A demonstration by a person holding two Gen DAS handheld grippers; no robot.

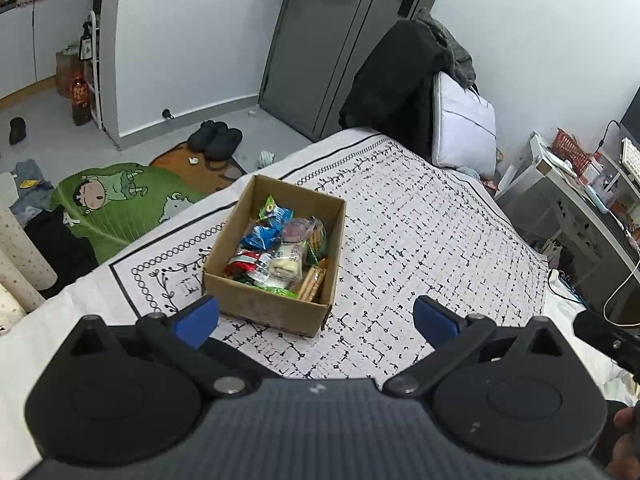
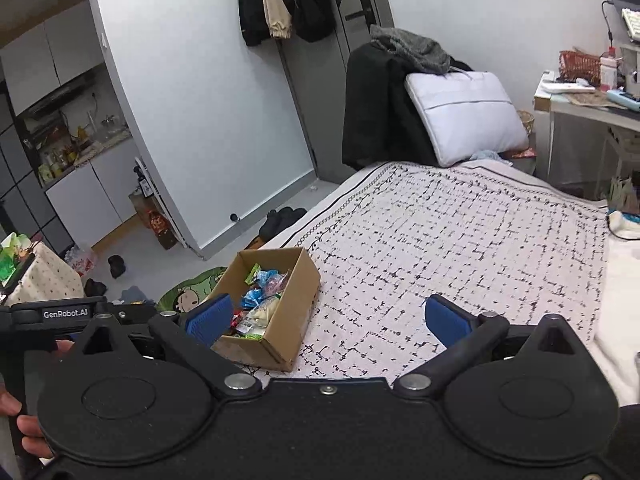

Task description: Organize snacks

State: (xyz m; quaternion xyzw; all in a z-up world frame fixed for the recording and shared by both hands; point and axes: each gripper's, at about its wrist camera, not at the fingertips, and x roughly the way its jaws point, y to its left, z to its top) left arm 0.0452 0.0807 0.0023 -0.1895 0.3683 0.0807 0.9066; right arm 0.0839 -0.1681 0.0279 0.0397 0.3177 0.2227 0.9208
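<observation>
- Left wrist view: the cardboard box (image 1: 276,252) sits on the patterned bedspread (image 1: 420,240), near the bed's floor-side edge, its top open.
- The snacks (image 1: 280,252) all lie inside the box; none shows loose on the bedspread around it. On this evidence the gathering appears complete, or very nearly so.
- Contents are a mixed heap: a blue wrapper (image 1: 264,232) towards the far side of the box, a red packet (image 1: 244,262) at its near-left corner, a cream-coloured pack in the middle, a biscuit sleeve (image 1: 314,282) against the near-right wall. They are piled, not sorted in rows.
- The left gripper (image 1: 316,322) stands with jaws spread wide and nothing between them, on the near side of the box and clear of it.
- Right wrist view: the same box (image 2: 296,300) lies left of centre, close to the bed's edge, wrappers visible within.
- The right gripper (image 2: 328,320) is likewise spread wide and empty, near the box but not touching it.
- The bedspread (image 2: 460,240) beyond the box carries no stray packets; what remains, if anything, is tidying inside the box.
</observation>
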